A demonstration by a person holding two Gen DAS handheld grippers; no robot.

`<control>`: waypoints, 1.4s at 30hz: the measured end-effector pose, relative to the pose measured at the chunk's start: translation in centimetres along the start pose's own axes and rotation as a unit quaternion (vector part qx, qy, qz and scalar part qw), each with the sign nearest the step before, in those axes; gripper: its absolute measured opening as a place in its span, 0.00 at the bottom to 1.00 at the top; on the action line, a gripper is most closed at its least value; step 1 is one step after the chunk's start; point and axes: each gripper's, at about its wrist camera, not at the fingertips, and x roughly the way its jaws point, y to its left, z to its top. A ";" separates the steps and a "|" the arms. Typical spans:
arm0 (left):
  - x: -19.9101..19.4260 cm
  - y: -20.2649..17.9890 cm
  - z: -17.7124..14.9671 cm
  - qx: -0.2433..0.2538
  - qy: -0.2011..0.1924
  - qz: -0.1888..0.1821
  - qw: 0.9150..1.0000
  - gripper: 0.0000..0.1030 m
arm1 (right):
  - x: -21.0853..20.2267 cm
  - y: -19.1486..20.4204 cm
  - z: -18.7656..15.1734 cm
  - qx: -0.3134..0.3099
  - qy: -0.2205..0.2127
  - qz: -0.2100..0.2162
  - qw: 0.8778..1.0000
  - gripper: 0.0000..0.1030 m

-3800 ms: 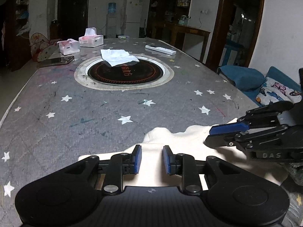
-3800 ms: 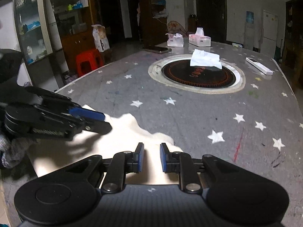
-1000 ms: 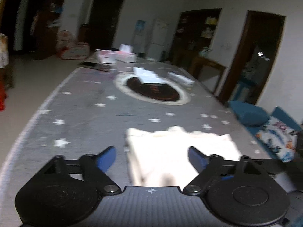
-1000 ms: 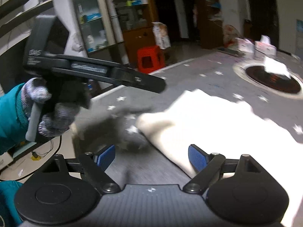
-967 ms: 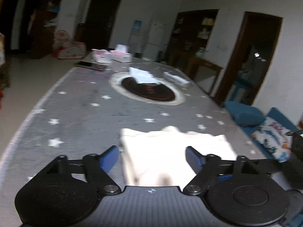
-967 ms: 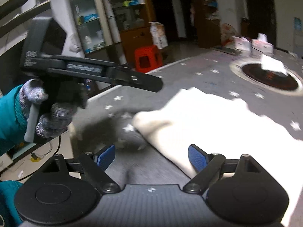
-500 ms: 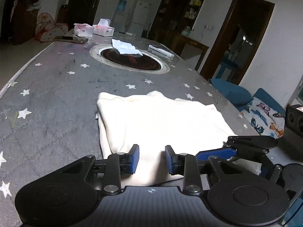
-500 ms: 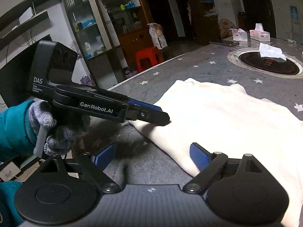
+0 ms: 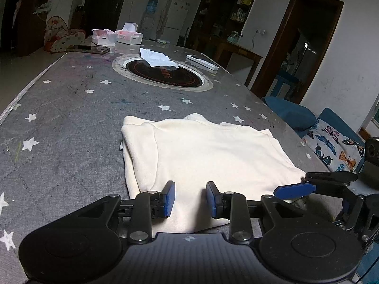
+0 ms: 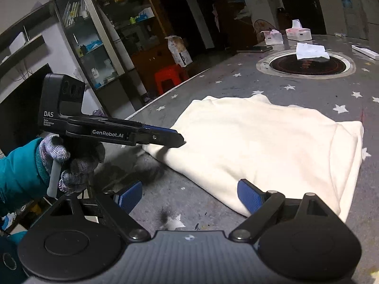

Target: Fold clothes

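left claw [image 9: 190, 198] is pinched onto the near hem of the cream top [image 9: 203, 151]; you can see a ridge of cloth bunched up between its blue pads, and from the right wrist view its tip is biting into that same edge; right claw [image 10: 188, 196] is spread wide with nothing in it, one pad just over the top's near corner, the other over bare table [image 10: 296, 87]

the top is lying flat near the table's front edge, already doubled over with a sleeve tucked in along one side; looks like soft, thick-ish knit, so I'd guess light and floppy, no stiffness at all, it'll sag from wherever you lift it; not slippery against those rubbery pads and nothing to break

best bet imo is grabbing both near corners through all the layers; pinch just the top layer and the fold probably peels open
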 end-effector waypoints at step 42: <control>3.2 -4.1 2.0 0.052 0.028 -0.021 0.998 0.35 | -1.4 -4.0 2.6 0.015 0.007 -0.066 0.998 0.86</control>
